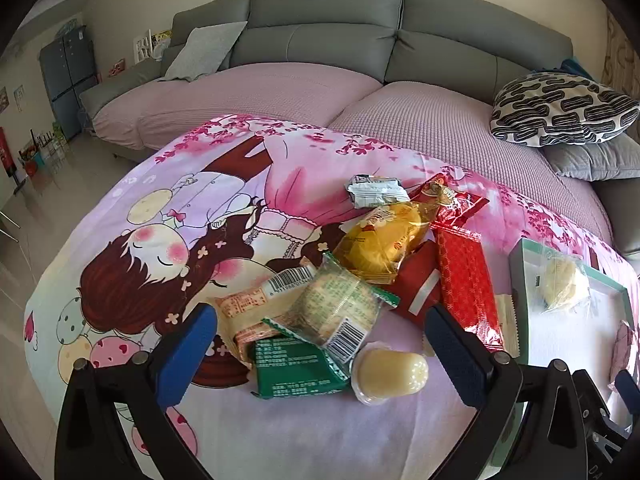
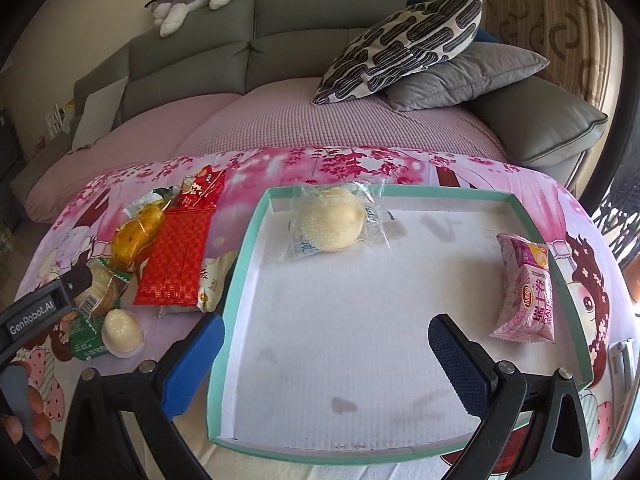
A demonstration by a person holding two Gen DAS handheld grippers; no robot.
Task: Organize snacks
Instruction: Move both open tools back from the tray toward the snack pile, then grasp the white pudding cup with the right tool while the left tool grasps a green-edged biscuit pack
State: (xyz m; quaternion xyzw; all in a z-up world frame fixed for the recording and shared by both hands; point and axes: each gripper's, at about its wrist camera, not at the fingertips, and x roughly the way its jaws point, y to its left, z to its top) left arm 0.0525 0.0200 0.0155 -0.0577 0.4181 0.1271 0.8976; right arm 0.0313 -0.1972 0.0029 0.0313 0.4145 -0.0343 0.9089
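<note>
1. Left wrist view puts the snack pile point(image 1: 360, 280) straight ahead of the left gripper point(image 1: 320, 356), whose jaws stand wide with nothing between them. Nearest, between the two blue pads, lie the jelly cup point(image 1: 390, 372) and the green packet point(image 1: 296, 368), both resting on the cloth.
2. Lying on its side, the jelly cup has its long axis running across the jaw line, so a straight descent looks likely to bracket it.
3. Right wrist view shows the right gripper point(image 2: 324, 360), also wide and empty, hovering over the tray point(image 2: 248, 240), well apart from the pile. The left one is the nearer to the loose snacks.
4. Inside the tray already sit a clear-wrapped bun point(image 2: 332, 224) at the far side and a pink packet point(image 2: 526, 288) by the right wall.
5. A long red packet point(image 2: 176, 256) lies just beside the tray's left wall, its length running away from the camera.
6. Everything rests on a soft cartoon-print cloth point(image 1: 180, 220), with a grey sofa point(image 1: 328, 20) behind.
</note>
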